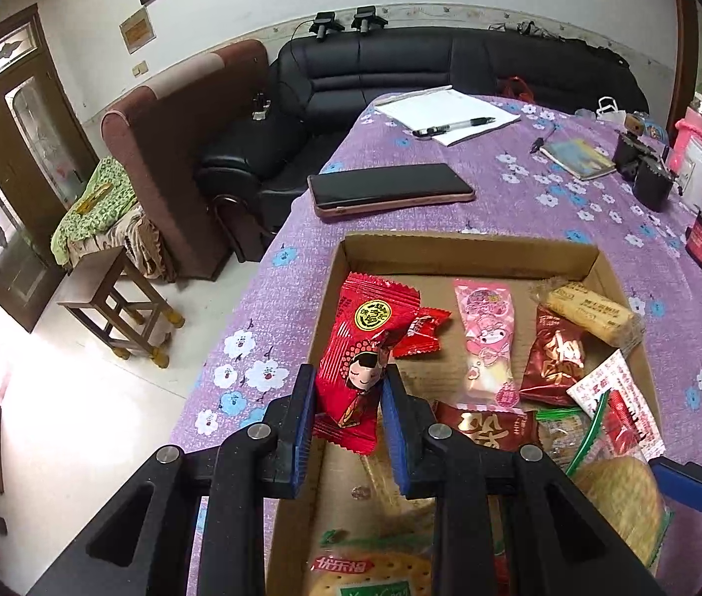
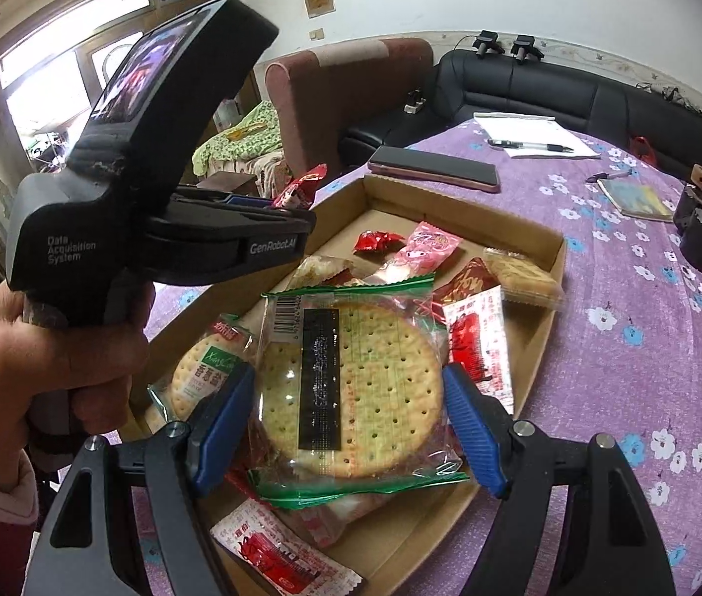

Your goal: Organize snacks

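Pinching a red candy packet (image 1: 358, 372), left jaws; right jaws clamp the cracker pack (image 2: 351, 387).

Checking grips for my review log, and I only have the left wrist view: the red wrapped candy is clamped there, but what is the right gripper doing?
Observer: The right gripper is closed on the round cracker in a clear green-edged packet, pads against both sides.
Operator: Is the candy lifted?
Observer: It appears so; the red wrapped candy sticks out of the left gripper above the brown cardboard box.
Operator: Anything hidden near me?
Observer: A white sachet with red print lies in the box's near corner.
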{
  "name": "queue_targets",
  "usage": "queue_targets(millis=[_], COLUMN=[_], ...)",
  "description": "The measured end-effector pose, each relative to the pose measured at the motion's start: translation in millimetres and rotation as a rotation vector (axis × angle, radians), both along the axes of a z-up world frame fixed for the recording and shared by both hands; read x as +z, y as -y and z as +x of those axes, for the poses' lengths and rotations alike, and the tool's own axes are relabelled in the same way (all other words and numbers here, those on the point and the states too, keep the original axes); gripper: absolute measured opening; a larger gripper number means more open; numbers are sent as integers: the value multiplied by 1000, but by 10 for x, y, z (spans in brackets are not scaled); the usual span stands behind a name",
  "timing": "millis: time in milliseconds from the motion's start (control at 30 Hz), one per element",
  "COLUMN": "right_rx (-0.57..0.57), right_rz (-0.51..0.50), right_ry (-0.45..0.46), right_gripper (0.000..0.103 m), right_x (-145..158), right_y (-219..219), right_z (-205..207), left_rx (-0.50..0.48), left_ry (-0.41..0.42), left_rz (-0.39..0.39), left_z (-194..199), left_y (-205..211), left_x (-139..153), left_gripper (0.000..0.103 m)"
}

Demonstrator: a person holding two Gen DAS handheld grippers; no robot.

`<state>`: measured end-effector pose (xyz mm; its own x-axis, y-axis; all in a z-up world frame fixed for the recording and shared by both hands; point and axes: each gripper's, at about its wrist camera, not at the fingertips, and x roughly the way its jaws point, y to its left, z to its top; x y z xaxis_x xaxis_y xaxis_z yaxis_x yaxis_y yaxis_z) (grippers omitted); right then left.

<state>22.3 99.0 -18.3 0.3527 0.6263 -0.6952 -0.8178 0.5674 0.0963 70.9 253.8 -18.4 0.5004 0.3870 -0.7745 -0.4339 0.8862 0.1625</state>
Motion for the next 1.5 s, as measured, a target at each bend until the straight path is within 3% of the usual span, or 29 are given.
queue_targets(millis=[300,367,433,500,633,800,1000,1233,1367,1500], right_rx=[11,0,-7,-17,-28,-64,-248,-462,-551,-603], right_rz=[-35,-49,-55,-46,-19,15,90,90,98,88], right_ry=[8,10,0,4,17,49,73,95,135,114], right_gripper=[76,76,76,76,78,79,79,79,79,79], right_x=[-45,-45,-43,-6,118,257,346,296,234,162], right_y=[-115,-114,-102,-54,70,428,1329,2378,2985,3412], right_z=[-34,-26,-10,-16,-33,-62,67,307,477,823], left_rx=[-7,2,17,28,34,30,-5,-94,-163,-201], left_ry=[-59,-78,-88,-71,-42,61,189,193,185,158], left_rz=[3,4,-3,12,14,21,2,-13,-44,-50], left_z=[150,171,189,161,81,-160,-390,-292,-197,-90], left_y=[-23,-28,-44,-29,-6,145,547,1058,1380,1613], left_x=[-88,-105,-107,-64,36,258,504,549,511,420], left_gripper=[29,36,77,90,92,92,97,97,97,97])
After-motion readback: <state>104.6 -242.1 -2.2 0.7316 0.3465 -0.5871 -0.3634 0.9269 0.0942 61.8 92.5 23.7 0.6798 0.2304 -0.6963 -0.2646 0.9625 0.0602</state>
